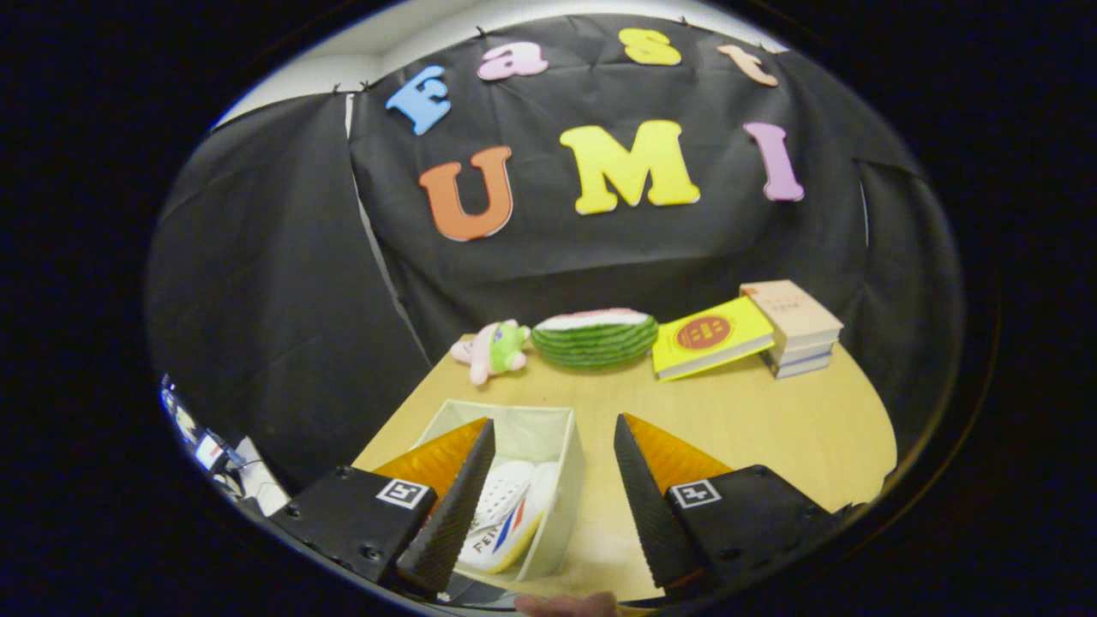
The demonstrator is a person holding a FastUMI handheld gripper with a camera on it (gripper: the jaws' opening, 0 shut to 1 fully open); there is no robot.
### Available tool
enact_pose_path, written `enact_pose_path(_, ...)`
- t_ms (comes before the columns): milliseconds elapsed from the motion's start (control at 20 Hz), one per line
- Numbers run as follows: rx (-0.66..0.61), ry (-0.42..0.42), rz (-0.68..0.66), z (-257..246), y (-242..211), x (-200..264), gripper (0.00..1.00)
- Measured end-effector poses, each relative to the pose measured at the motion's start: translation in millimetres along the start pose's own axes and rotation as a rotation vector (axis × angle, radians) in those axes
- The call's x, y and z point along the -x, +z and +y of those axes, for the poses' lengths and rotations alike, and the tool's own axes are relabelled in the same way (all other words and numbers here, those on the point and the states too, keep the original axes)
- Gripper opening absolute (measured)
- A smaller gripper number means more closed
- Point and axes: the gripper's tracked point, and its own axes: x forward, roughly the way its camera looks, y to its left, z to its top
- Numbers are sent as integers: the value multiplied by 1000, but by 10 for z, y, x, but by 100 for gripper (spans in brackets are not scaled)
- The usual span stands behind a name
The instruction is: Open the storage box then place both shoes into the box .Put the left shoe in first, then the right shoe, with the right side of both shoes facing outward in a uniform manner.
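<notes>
Hovering over table point(771, 420): gripper point(555, 480), fingers apart, nothing held. Box point(570, 467) open at 11 o'clock, shoe point(506, 518) inside.

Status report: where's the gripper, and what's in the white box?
Gripper open, empty, above the table. White fabric storage box open, a white sneaker inside it, between the fingers. Nothing blocking.
</notes>
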Motion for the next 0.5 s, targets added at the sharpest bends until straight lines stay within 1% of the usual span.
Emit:
enact_pose_path(100,1,-31,-128,-134,208,235,92)
enact_pose_path(250,3,-55,-273,-252,390,542,98)
enact_pose_path(300,12,-58,-308,-291,432,661,100)
enact_pose_path(450,15,-73,-399,-468,472,944,100)
enact_pose_path(500,32,-83,-407,-519,441,1021,100)
